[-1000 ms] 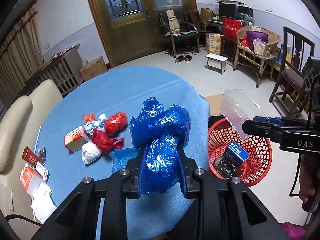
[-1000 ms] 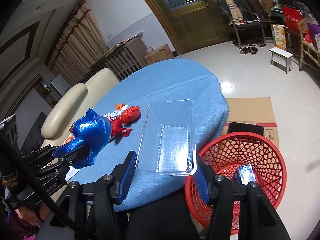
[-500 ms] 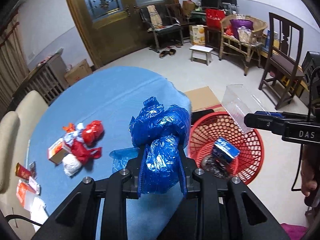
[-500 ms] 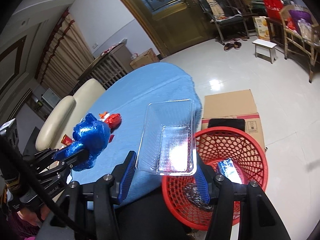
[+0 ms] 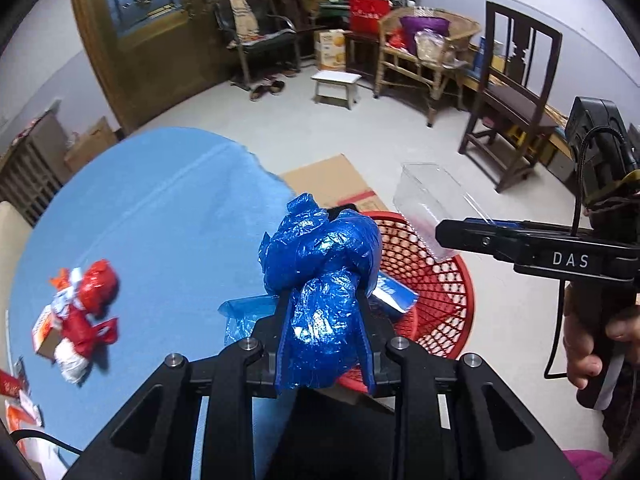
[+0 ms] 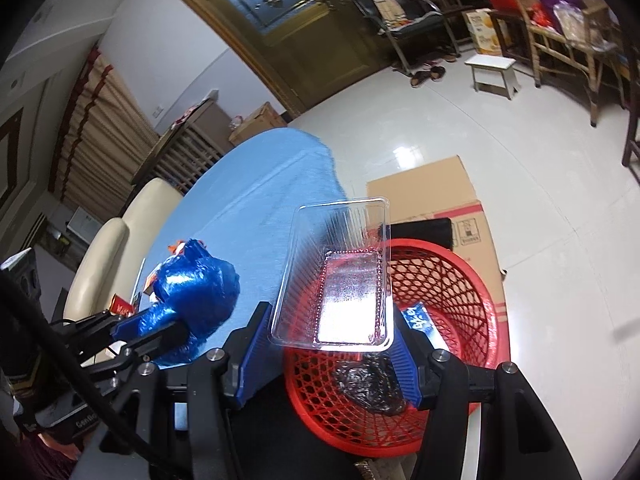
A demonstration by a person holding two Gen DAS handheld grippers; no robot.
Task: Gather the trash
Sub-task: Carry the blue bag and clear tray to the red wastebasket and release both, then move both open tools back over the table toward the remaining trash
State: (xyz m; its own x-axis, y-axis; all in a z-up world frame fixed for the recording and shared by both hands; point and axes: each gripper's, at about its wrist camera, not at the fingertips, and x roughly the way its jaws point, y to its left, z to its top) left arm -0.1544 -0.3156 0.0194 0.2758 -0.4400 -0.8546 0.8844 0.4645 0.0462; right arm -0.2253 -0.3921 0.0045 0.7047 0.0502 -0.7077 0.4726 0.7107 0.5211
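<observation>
My left gripper [image 5: 324, 312] is shut on a crumpled blue plastic bag [image 5: 320, 264] and holds it over the table's right edge, beside the red mesh basket [image 5: 440, 280]. My right gripper [image 6: 332, 332] is shut on a clear plastic tray [image 6: 340, 272] and holds it above the basket's [image 6: 460, 288] near rim. The tray [image 5: 436, 208] and right gripper [image 5: 444, 232] also show in the left wrist view. The blue bag [image 6: 196, 292] shows in the right wrist view. The basket holds a blue packet [image 6: 416, 320] and dark crumpled trash [image 6: 368, 384].
Red and white bags and a small carton [image 5: 80, 312] lie on the blue tablecloth [image 5: 160, 220] at left. Flat cardboard [image 6: 436, 196] lies on the floor behind the basket. Chairs [image 5: 512, 92] and a stool [image 5: 336, 84] stand further back.
Both grippers have moved right, off the table toward the basket. The tray is now over the basket's rim and the blue bag is at the table's edge.
</observation>
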